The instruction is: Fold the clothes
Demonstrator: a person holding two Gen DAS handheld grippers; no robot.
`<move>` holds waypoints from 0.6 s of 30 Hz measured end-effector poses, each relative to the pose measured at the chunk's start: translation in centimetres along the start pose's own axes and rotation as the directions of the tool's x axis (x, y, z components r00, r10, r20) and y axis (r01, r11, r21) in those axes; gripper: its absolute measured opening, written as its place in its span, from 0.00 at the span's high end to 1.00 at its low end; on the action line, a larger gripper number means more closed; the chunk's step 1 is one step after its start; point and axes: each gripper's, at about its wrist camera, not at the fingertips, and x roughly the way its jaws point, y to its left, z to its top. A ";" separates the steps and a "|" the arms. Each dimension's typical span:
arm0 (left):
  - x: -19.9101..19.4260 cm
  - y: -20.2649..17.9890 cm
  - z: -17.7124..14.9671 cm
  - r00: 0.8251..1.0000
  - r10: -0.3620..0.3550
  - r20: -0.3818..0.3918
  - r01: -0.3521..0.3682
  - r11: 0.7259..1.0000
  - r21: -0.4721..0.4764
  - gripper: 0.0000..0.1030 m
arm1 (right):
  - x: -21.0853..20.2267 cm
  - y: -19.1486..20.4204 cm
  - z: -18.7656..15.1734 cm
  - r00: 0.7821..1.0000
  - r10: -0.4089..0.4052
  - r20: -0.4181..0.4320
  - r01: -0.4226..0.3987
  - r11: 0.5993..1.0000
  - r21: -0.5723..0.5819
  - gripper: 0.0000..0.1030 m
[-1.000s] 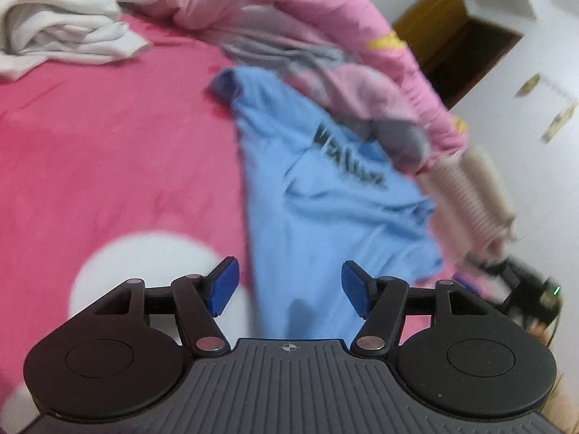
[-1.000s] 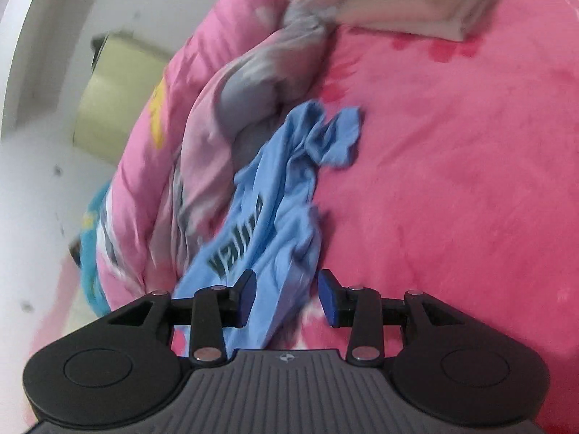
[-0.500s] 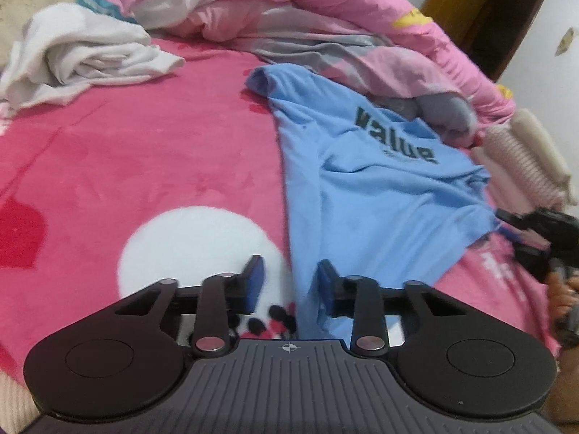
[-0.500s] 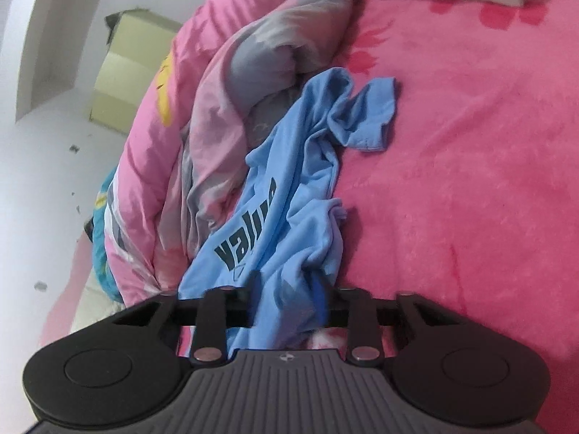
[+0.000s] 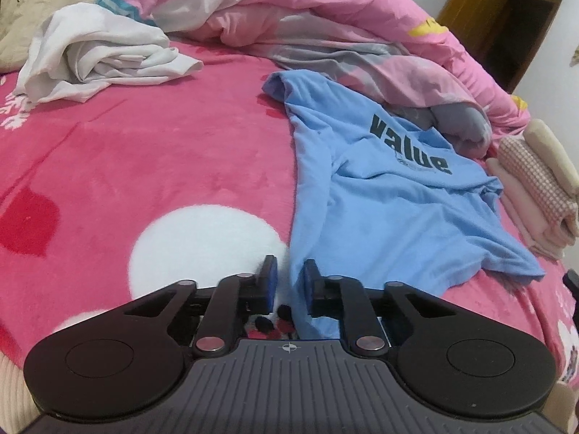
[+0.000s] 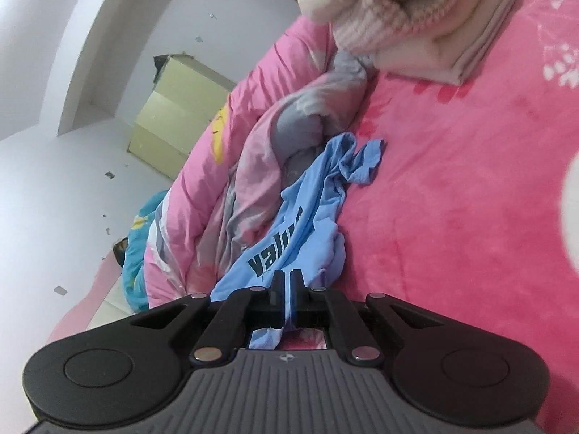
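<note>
A light blue T-shirt (image 5: 391,195) printed "value" lies spread on the pink bed blanket (image 5: 144,166). My left gripper (image 5: 287,278) is low at the shirt's near hem; its jaws are narrowly apart with the hem's edge between them, not clamped. In the right wrist view the same T-shirt (image 6: 311,224) is bunched beside the quilt, and my right gripper (image 6: 287,282) is shut on an edge of it.
A crumpled white garment (image 5: 97,54) lies at the back left. A pink and grey quilt (image 5: 347,32) is heaped along the far side. Folded clothes (image 5: 532,184) are stacked at the right, and they also show in the right wrist view (image 6: 416,14).
My left jaws narrowed from wide open and dropped to the shirt's hem. My right jaws closed onto the shirt's edge. The shirt got pulled flatter.
</note>
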 end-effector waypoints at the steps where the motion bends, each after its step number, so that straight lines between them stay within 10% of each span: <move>1: -0.1 0.1 0.1 1.000 -0.008 -0.003 0.008 1.000 -0.009 0.93 | -0.2 -0.2 0.0 1.000 -0.004 0.002 0.004 1.000 0.007 0.97; 7: -0.9 0.9 0.2 0.998 -0.057 -0.029 0.054 0.995 -0.087 0.92 | 0.6 -1.0 0.8 0.999 0.003 -0.049 0.001 0.997 0.076 0.91; 11: -1.5 1.3 0.0 0.993 -0.106 -0.041 0.101 0.989 -0.111 0.88 | 1.5 -1.3 1.0 0.997 -0.008 -0.076 0.016 0.994 0.105 0.54; 18: -1.2 0.4 -1.1 0.990 -0.128 -0.061 0.124 0.990 -0.071 0.70 | 4.9 -1.9 1.0 0.987 -0.049 -0.153 0.067 0.992 0.110 0.51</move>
